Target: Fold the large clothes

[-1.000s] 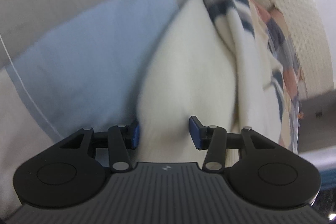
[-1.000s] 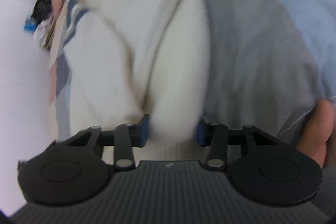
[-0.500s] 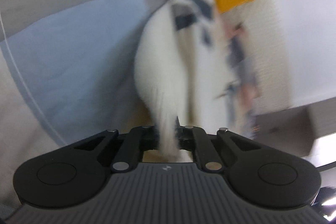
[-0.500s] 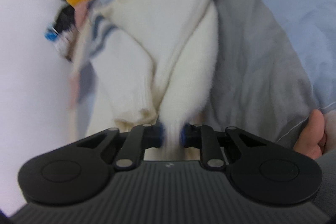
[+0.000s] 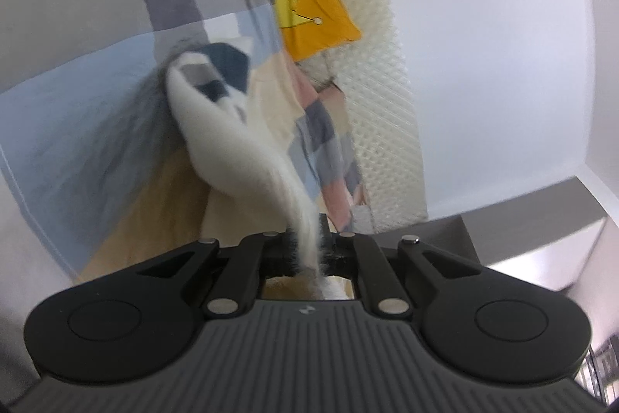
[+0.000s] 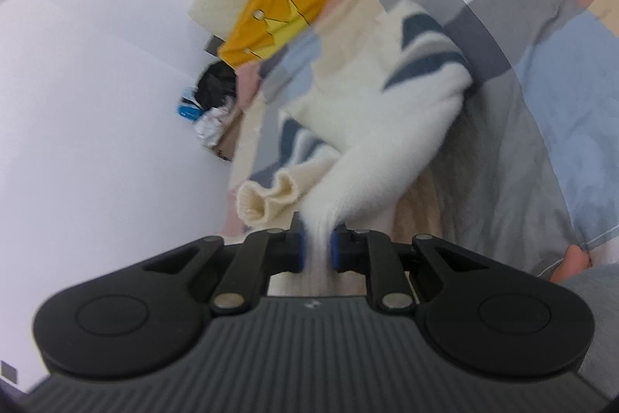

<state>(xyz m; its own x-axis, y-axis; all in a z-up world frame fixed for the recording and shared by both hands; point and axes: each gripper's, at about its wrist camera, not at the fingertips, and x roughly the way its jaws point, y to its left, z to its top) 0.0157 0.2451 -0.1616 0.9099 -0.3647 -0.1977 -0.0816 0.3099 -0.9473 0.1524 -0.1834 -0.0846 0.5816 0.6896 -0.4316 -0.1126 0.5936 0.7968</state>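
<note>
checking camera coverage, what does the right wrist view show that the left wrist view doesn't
Only the right wrist view shows the sweater's ribbed cream cuff, a dark clutter pile with a blue item by the wall, and a bare foot.

Only the left wrist view shows a grey ledge under the white wall.

Both show the fluffy white sweater with navy stripes on the patchwork bedcover, the yellow crown cushion, and each gripper, left and right, clamped on sweater fabric.

Sweater (image 6: 371, 126) on the bedspread (image 6: 541, 126) — pillow (image 6: 278, 22) beyond it, against the wall (image 6: 96, 84).
</note>
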